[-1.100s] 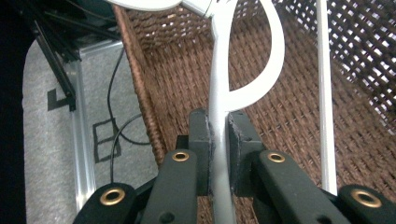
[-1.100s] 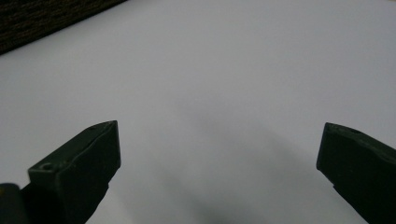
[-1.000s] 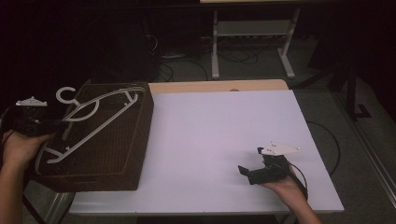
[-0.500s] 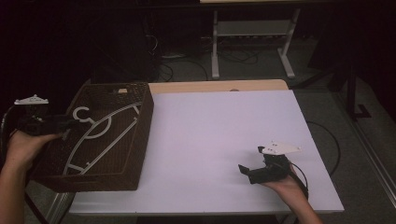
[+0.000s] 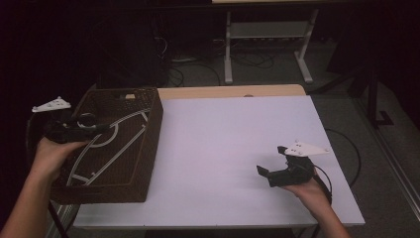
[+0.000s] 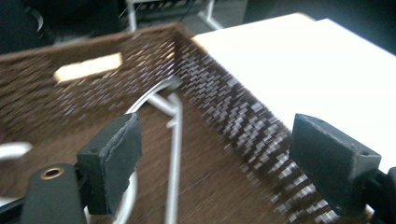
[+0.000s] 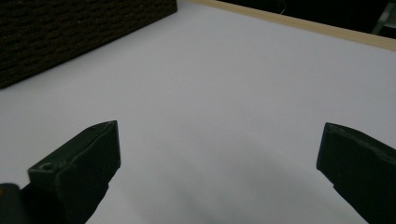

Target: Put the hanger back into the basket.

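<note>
Left gripper (image 6: 215,154) gapes empty above the basket's (image 5: 148,144) hanger (image 6: 173,140); right gripper (image 7: 219,172) gapes too.

Motion is smearing the weave of the brown basket (image 6: 219,116) in my left gripper view, so I am making out no single strand of its near wall. The white hanger (image 6: 173,140) inside is running off the bottom edge there, and my left gripper (image 6: 229,149) is covering part of its curve. In the high view my left hand (image 5: 52,153) is hiding the hanger's hook end, and the dark room is swallowing the basket's left wall. My right gripper (image 7: 219,172) is cut off at the bottom edge of its own view.
</note>
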### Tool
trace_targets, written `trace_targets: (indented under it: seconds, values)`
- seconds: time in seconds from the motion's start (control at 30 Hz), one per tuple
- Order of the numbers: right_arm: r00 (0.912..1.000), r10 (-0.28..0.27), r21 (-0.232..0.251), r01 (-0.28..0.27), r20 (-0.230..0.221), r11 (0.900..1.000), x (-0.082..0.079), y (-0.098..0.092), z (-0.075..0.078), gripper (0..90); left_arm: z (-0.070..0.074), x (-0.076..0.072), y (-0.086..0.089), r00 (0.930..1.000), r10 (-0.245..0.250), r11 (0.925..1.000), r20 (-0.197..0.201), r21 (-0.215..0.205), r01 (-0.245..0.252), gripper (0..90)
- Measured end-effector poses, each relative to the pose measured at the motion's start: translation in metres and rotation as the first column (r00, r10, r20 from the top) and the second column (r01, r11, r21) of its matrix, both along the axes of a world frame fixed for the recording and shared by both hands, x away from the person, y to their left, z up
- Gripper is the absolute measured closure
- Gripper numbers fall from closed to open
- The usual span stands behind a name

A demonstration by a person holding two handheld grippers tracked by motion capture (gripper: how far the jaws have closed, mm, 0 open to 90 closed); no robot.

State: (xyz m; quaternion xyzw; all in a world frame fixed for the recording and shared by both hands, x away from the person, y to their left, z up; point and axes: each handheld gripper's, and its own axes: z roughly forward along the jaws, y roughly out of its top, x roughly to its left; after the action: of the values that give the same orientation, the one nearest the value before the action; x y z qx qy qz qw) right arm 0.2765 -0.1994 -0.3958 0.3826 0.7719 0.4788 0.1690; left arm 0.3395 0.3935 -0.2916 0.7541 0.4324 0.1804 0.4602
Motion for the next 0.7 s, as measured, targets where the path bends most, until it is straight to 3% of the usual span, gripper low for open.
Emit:
trace_targets:
  seconds: [0.13,0.33,0.7]
  values:
    - [0.9998,0.003,0.017,-0.004,0.02,1.0,0.002,-0.002,0.009,0.0,0.003,-0.006,-0.025,0.9982,-0.044,0.9984,0.041,-0.033,0.045,13.8]
    - [0.9986,0.018,0.036,-0.02,0.05,0.999,0.006,-0.003,0.025,0.0,0.004,-0.018,-0.061,0.9895,-0.117,0.9905,0.085,-0.064,0.122,13.3]
    - [0.994,0.04,0.086,-0.049,0.102,0.995,0.012,-0.004,0.049,0.0,-0.006,-0.035,-0.111,0.9624,-0.223,0.9606,0.154,-0.133,0.244,12.1]
